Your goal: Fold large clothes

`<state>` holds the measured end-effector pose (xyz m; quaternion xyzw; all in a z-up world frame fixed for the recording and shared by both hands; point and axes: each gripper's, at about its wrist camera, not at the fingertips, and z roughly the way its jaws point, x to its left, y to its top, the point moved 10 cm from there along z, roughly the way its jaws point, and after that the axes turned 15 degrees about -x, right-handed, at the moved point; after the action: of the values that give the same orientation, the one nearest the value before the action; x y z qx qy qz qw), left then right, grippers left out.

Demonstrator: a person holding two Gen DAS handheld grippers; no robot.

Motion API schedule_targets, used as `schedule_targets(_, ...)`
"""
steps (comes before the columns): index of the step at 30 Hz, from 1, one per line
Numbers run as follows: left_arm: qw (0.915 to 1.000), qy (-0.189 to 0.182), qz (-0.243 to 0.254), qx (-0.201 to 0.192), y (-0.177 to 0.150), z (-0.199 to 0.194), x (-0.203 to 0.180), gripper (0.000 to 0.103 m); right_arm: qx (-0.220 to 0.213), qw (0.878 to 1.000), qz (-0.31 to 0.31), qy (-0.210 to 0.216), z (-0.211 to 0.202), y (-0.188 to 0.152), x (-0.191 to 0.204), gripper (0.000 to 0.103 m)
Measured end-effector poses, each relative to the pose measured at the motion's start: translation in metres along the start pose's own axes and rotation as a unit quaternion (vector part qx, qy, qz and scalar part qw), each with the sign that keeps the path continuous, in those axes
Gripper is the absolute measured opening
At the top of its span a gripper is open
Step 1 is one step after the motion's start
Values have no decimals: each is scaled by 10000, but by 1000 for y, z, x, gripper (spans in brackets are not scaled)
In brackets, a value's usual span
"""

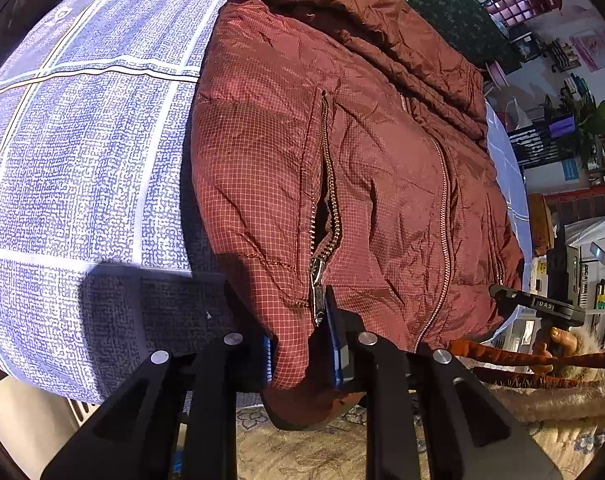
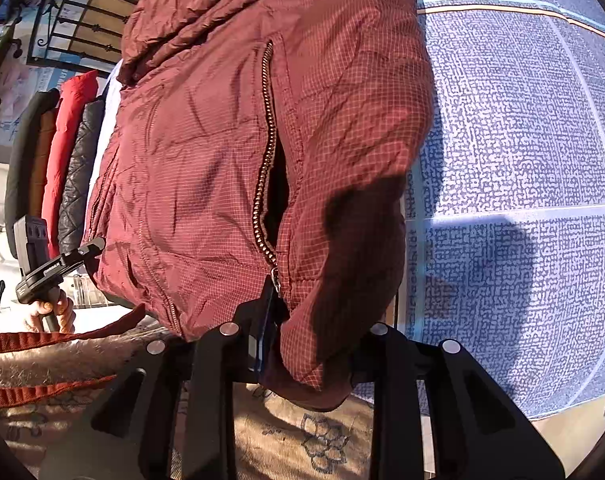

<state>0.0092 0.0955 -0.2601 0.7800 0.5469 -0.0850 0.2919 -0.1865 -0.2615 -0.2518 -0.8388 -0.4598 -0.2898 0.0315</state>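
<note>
The maroon jacket (image 1: 342, 152) lay front-up across the blue patterned bedspread (image 1: 82, 160), its main zipper (image 1: 442, 208) closed and its hem hanging over the near edge of the bed. The left gripper (image 1: 302, 356) was pinching the hem corner just below the open pocket zipper (image 1: 326, 200), with fabric bunched between its blue-padded fingers (image 1: 336, 344). The right gripper (image 2: 306, 356) held the opposite hem corner in the same manner, cloth pressed between its jaws beneath the other pocket zipper (image 2: 266, 168). Each camera also showed the other tool at the far corner, gripped by the person's hand (image 2: 50, 312). Taking both hem corners at once appeared intended to keep the lower edge level and taut, which suited carrying the hem up toward the collar for a crosswise fold. The padded, slippery shell seemed liable to slide from a shallow pinch. A stack of other garments (image 2: 62, 160) stood beyond the bed.
</note>
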Motion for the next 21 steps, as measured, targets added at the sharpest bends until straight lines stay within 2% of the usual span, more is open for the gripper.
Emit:
schedule_targets(9,9997,-38,173,-166,17,-6,-14,17,-191,9998,3,19,-6,12,16,26)
schedule_targets(14,9985,-210,333,-387,47,-19,-30,15,-471,9988,5,149,-18,34,34,26)
schedule_targets(21,9940,-467,447,-882,116,-31,-53,15,-1090,9928,50,490,-39,101,62,25)
